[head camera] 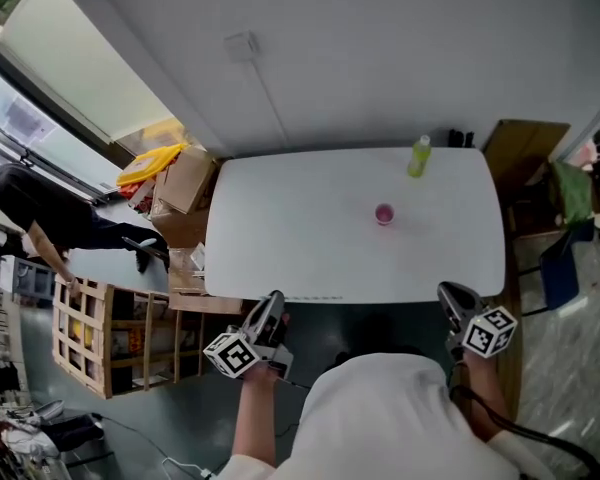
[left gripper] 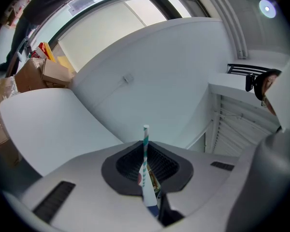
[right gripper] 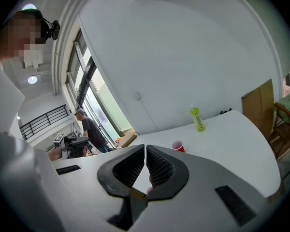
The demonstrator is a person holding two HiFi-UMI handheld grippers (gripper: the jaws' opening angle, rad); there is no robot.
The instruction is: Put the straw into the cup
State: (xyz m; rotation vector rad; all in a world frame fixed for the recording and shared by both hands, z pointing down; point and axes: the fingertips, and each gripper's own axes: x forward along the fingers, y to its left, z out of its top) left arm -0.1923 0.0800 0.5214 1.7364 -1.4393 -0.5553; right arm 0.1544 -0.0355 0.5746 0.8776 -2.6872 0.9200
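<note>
A small red cup (head camera: 384, 213) stands upright on the white table (head camera: 280, 238), right of its middle. In the right gripper view the red cup (right gripper: 178, 146) shows just past the jaw tips. My left gripper (head camera: 271, 306) hovers off the table's near edge, shut on a teal-and-white striped straw (left gripper: 145, 151) that sticks up between its jaws. The left gripper (left gripper: 146, 149) faces the wall and the table's left part. My right gripper (head camera: 453, 295) is off the near right edge. The right gripper (right gripper: 145, 153) has its jaws shut together with nothing visible between them.
A green bottle (head camera: 419, 156) stands at the table's far edge, behind the cup. Cardboard boxes (head camera: 185, 180) and a wooden crate shelf (head camera: 90, 333) lie left of the table, with a person (head camera: 40, 208) there. A brown board (head camera: 525, 153) and a chair (head camera: 570, 198) stand at the right.
</note>
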